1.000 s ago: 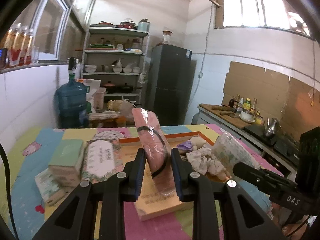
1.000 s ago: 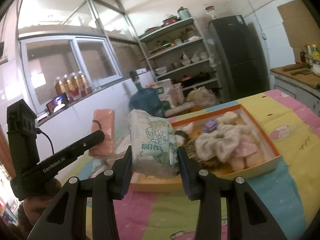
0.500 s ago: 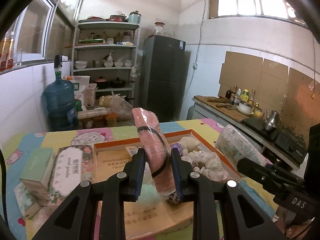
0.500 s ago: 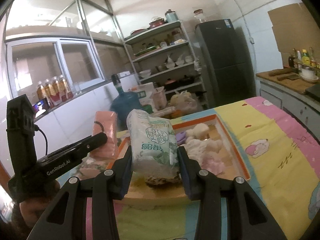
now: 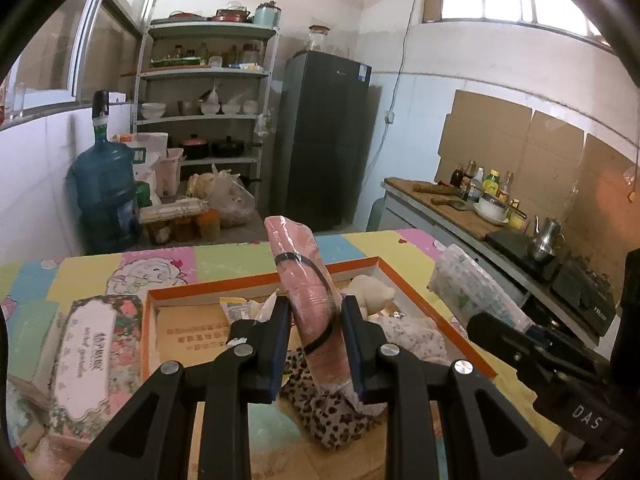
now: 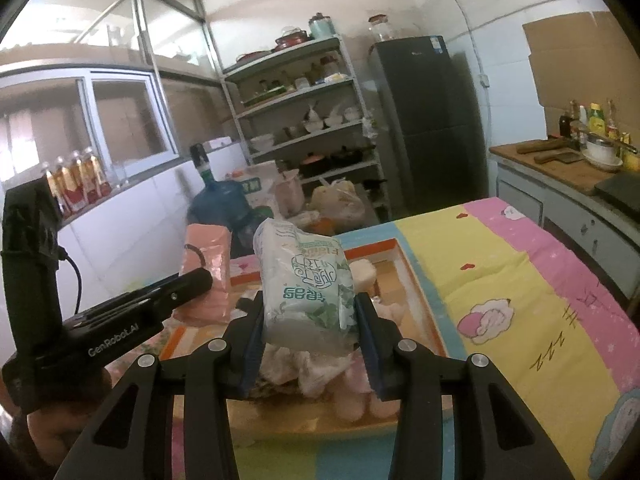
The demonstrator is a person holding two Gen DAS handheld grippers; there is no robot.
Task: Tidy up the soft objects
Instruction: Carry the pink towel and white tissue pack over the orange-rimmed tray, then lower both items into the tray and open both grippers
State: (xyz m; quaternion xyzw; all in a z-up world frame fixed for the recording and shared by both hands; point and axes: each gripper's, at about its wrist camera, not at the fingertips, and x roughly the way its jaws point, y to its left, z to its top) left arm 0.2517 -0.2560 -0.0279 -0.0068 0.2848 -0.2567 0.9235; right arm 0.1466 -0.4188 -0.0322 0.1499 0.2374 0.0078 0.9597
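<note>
Over the orange-rimmed box (image 5: 436,320), each tool grips a wrapped pack.

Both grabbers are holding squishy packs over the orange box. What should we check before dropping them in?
1. Left gripper holds the pink pack firmly: ok, pads press both sides.
2. Right gripper holds the tissue pack firmly: ok.
3. Both packs are over the orange box: ok, the box lies under both.
4. Free spot in the box: ok on its left, where bare cardboard shows; the right side is piled with soft things.
5. The two grippers are apart: ok, a gap shows between them.
6. How high the packs hang above the pile: cannot tell.
</note>
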